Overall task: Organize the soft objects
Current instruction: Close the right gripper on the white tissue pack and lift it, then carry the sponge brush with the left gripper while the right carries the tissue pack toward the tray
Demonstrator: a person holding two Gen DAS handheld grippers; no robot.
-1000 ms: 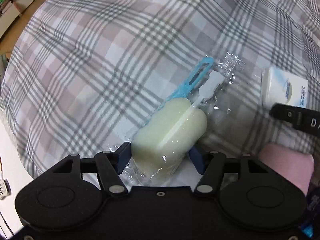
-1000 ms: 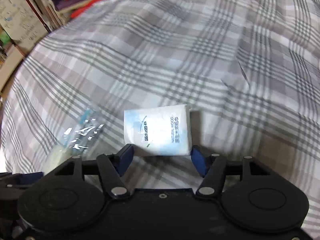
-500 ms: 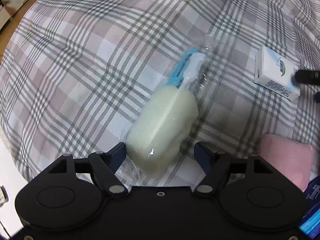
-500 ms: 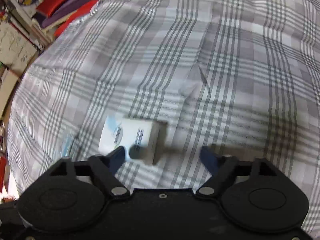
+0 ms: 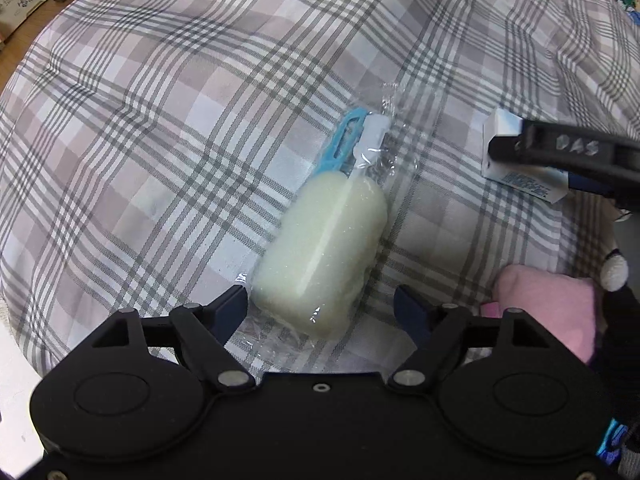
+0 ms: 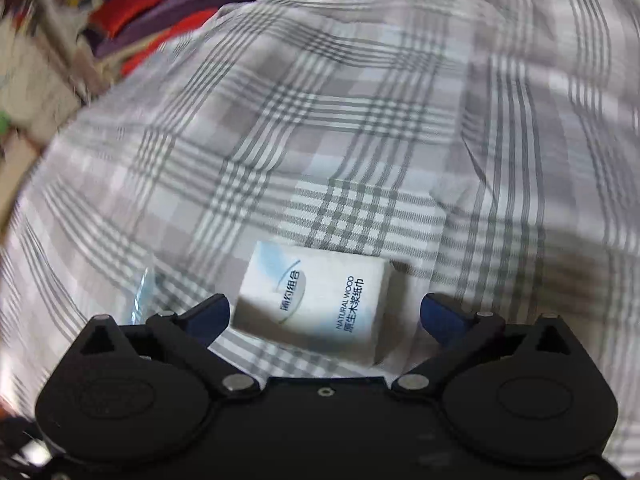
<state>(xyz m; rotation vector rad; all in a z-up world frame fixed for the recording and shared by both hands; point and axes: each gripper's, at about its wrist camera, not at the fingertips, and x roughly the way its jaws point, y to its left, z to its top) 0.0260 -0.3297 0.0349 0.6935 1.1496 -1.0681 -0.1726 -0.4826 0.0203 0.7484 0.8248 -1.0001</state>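
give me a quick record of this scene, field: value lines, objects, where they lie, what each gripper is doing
surface: plaid sheet
sponge brush: in clear wrap, lying on the sheet, blue handle pointing away
tissue pack: white, lying flat on the sheet
pink cloth: at the right edge of the left wrist view
left gripper: jaws opening, sponge end between them, pads off it
right gripper: jaws opening, tissue pack between them, not gripped
held: nothing
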